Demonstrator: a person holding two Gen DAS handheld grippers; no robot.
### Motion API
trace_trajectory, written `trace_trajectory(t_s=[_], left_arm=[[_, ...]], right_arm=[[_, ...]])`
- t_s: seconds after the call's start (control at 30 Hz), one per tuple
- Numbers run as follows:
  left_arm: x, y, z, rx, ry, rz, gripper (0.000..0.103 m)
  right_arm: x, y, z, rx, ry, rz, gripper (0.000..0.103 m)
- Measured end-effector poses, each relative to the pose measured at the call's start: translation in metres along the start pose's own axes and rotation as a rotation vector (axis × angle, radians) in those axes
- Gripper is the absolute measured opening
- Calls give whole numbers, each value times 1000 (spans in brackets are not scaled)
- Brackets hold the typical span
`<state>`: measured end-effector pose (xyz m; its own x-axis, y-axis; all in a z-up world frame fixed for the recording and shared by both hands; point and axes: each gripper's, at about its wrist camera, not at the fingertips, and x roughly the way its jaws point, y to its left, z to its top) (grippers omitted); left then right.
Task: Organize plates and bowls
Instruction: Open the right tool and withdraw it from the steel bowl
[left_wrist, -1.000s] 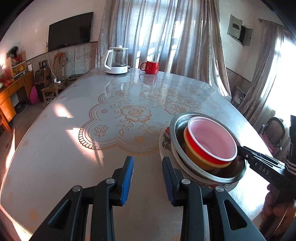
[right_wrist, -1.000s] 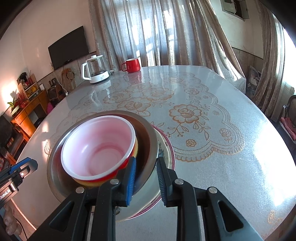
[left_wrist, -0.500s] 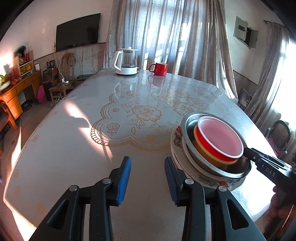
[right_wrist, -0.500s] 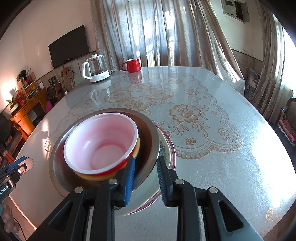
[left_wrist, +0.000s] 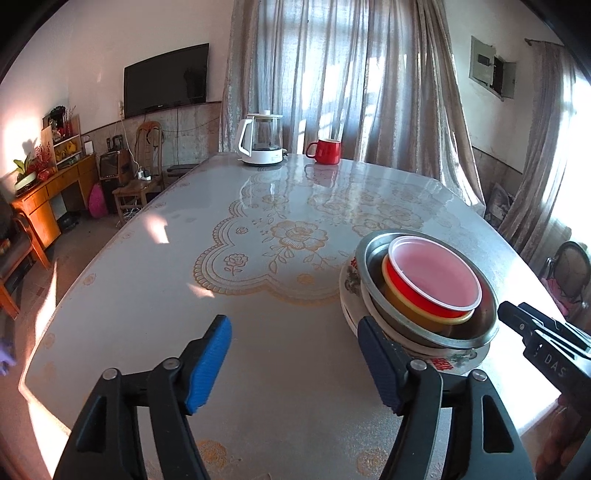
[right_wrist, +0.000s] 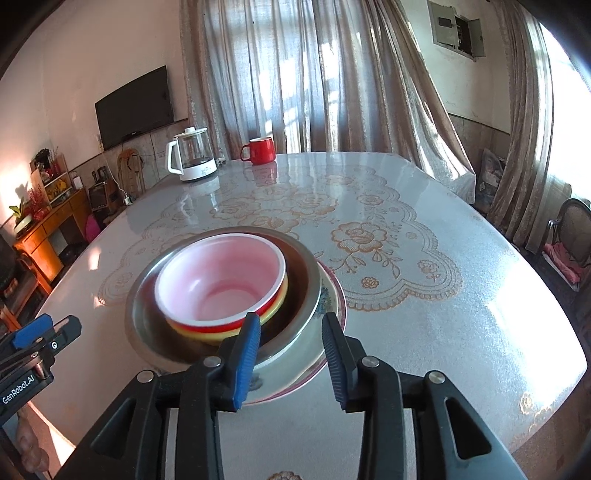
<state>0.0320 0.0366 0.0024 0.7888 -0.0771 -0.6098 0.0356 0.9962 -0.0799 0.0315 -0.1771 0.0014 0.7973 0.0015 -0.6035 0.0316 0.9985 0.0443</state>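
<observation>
A stack stands on the table: a floral plate (left_wrist: 349, 284) at the bottom, a metal bowl (left_wrist: 373, 251) on it, then a yellow bowl (left_wrist: 402, 306) and a red bowl (left_wrist: 432, 273) with a pink inside. My left gripper (left_wrist: 293, 350) hovers just left of the stack, its jaws opening with only bare table between them. In the right wrist view the red bowl (right_wrist: 221, 277) sits in the metal bowl (right_wrist: 147, 321) over the plate (right_wrist: 332, 295). My right gripper (right_wrist: 290, 350) is at the stack's near side, jaws opening; the metal rim lies between the pads, untouched.
A glass kettle (left_wrist: 262, 140) and a red mug (left_wrist: 327, 151) stand at the far end of the lace-patterned table (left_wrist: 184, 277). The table's near edge runs close under both grippers. A chair (left_wrist: 572, 269) stands beyond the right edge.
My left jaws have spread much wider. My right jaws have parted from the metal bowl's rim and drawn back a little. The stack has stayed in place.
</observation>
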Motion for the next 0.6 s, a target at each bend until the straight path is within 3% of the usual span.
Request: trace_trajectory(t_s=[0.6], left_arm=[[-2, -29, -2, 52, -17, 7, 94]], right_arm=[[-14, 12, -21, 16, -18, -3, 38]])
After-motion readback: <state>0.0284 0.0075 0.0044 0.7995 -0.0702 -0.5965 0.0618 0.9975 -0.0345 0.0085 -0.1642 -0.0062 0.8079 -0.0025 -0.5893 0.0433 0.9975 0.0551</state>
